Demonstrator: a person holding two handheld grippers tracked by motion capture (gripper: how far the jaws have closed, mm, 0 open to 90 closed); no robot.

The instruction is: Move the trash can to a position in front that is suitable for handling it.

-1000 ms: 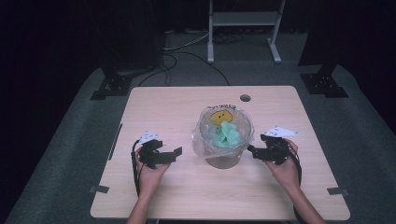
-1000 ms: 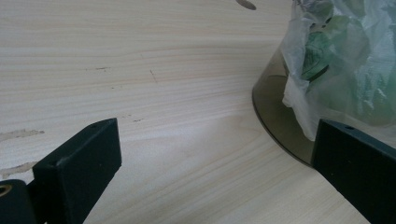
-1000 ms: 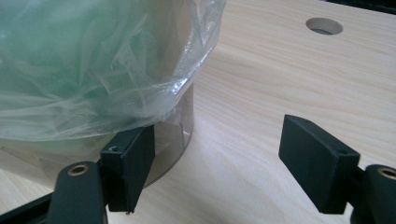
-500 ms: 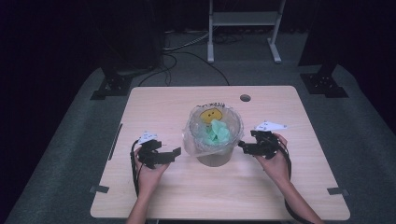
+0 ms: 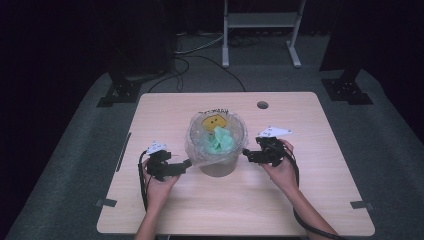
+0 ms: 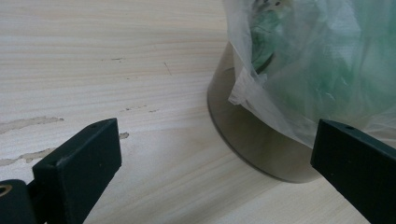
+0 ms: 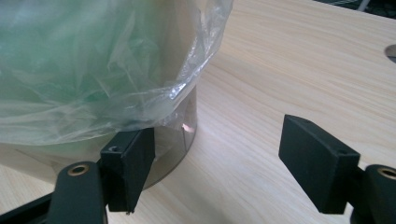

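Observation:
A round grey bin (image 5: 218, 168) stands mid-table, lined with a clear plastic bag (image 5: 193, 142) whose edge hangs over the rim. Inside lie crumpled green material (image 5: 220, 143) and a yellow item (image 5: 213, 122). My left gripper (image 5: 188, 163) is open at the bin's left side, its tips close to the wall. In the left gripper view the bin (image 6: 250, 149) and bag (image 6: 322, 70) rise past the open left gripper (image 6: 215, 156). My right gripper (image 5: 245, 152) is open at the bin's right side. In the right gripper view one jaw of the right gripper (image 7: 224, 158) sits under the bag's overhang (image 7: 93, 70), against the bin (image 7: 186, 133).
The wooden table (image 5: 300, 200) has a round hole (image 5: 262, 105) at the back right and tape tabs (image 5: 361, 204) at its front edges. On the grey floor behind stand black stand bases (image 5: 120, 92), cables and a metal frame (image 5: 260, 22).
My right gripper has moved left up to the bin. The bin has slid left across the table toward my left gripper, which has hardly moved.

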